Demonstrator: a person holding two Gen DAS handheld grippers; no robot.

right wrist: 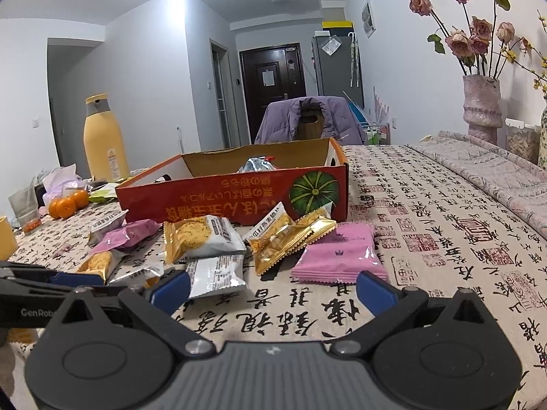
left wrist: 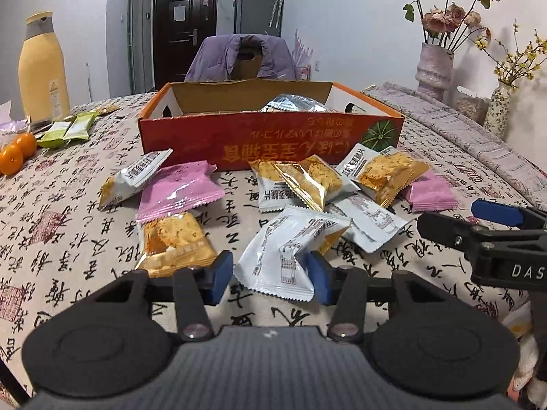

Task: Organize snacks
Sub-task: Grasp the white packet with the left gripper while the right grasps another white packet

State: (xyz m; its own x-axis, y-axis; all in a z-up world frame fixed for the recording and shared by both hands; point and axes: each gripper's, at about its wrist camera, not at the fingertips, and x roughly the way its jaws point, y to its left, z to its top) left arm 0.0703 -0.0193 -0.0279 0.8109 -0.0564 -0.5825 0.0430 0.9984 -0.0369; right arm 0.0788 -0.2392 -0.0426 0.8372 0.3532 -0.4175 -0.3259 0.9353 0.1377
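The left gripper (left wrist: pixel 270 273) has its blue pads either side of a white snack packet (left wrist: pixel 283 253) lying nearest on the calligraphy-print tablecloth (left wrist: pixel 68 205). The pads look to be pressing its crinkled near end, so I judge the pinch is made, though only on the wrapper's edge. To do this step well, I would keep the squeeze light so the biscuit inside stays whole. I would also lift straight up before swinging over the front wall of the orange cardboard box (left wrist: pixel 270 136), which stands just behind the heap. A foil packet already lies inside it.

The right gripper (right wrist: pixel 271 290) hovers with its jaws wide apart and nothing between them. It sits just short of a pink packet (right wrist: pixel 338 256) at the right end of the heap.

Counting the loose packets in front of the box:
- I make out two pink ones.
- About three are gold-and-clear biscuit packs.
- Roughly five are white packs, some half buried, so that figure is unsure.

Off to the left lie two or three green sachets (left wrist: pixel 68 130) and two tangerines (left wrist: pixel 17 152), beside one yellow bottle (left wrist: pixel 42 68).
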